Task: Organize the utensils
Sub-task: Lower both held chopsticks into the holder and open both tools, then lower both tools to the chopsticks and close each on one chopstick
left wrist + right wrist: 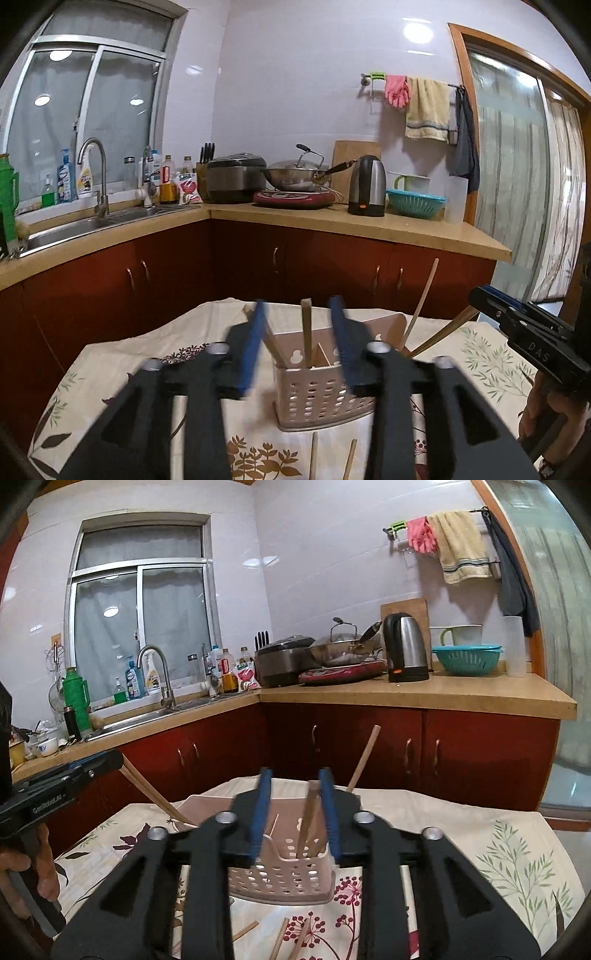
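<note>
A beige perforated utensil holder [317,395] stands on the floral tablecloth; it also shows in the right wrist view [284,875]. Several wooden chopsticks [306,332] stand in it, some leaning out to the right [421,306]. My left gripper [301,347] is open above and in front of the holder, empty, its blue pads on either side of an upright stick. My right gripper [295,808] is open over the holder, with a stick [310,819] standing between its pads, untouched as far as I can see. Loose chopsticks lie on the cloth near me [314,458] [280,938].
The table [498,849] carries a leaf and berry patterned cloth. Behind it run red cabinets [184,273] under an L-shaped counter with a sink [92,221], rice cooker, wok, kettle [367,184] and teal colander. A glass door [517,184] is at right.
</note>
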The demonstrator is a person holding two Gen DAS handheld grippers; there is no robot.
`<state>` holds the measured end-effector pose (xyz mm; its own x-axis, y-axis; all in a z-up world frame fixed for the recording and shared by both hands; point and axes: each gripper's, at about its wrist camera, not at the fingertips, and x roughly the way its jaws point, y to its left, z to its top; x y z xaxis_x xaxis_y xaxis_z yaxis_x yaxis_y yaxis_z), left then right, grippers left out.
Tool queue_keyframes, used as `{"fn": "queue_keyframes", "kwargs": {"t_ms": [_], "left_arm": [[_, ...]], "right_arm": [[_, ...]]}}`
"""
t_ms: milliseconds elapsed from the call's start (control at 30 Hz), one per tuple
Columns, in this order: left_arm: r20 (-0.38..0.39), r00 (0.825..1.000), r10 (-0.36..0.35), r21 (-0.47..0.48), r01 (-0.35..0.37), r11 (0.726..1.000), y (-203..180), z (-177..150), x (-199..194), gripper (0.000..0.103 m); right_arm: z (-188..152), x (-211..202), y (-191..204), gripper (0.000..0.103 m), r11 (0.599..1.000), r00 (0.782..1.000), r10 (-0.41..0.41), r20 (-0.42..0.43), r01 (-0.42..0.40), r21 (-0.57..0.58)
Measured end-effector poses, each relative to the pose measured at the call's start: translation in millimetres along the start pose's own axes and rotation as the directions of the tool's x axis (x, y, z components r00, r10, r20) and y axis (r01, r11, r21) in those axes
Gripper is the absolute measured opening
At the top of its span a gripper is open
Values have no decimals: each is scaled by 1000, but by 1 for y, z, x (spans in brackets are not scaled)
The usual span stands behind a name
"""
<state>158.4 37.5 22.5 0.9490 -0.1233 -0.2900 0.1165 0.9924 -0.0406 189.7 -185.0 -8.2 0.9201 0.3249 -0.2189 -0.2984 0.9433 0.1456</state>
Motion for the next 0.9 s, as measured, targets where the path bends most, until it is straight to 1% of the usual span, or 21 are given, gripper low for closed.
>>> {"fn": "queue_keyframes", "kwargs": {"t_ms": [133,167,233,367,433,533,633,767,900], "left_arm": [[2,1000,18,-7,-18,1000,1,-3,-11,56],[1,1000,23,-6,-23,1000,2,-6,-18,58],[-2,1000,30,-6,-30,1000,1,-12,-26,62],[-19,999,44,-9,-45,999,1,-29,-44,63],[-34,998,51,-13,-51,999,1,-42,-53,63],[-62,996,66,-18,-67,998,0,-59,-62,63],[-85,993,86,-17,-87,996,0,-78,-72,63],[-118,989,95,-23,-98,995,1,-102,-85,63],[-149,983,102,-28,-108,994,3,-125,-93,63]], "right_arm": [[0,-15,1,31,1000,1000,-16,4,16,-7],[-1,-22,2,34,1000,1000,-20,8,20,-6],[-6,-38,5,35,1000,1000,-28,10,28,-9],[-26,-63,11,35,999,999,-42,-6,42,-16],[-40,-73,14,35,999,999,-48,-26,47,-20],[-71,-87,22,35,998,995,-62,-72,60,-37],[-97,-96,27,35,997,991,-71,-117,65,-47],[-129,-106,33,34,997,983,-67,-169,61,-40],[-153,-111,40,35,997,977,-63,-202,54,-52]]}}
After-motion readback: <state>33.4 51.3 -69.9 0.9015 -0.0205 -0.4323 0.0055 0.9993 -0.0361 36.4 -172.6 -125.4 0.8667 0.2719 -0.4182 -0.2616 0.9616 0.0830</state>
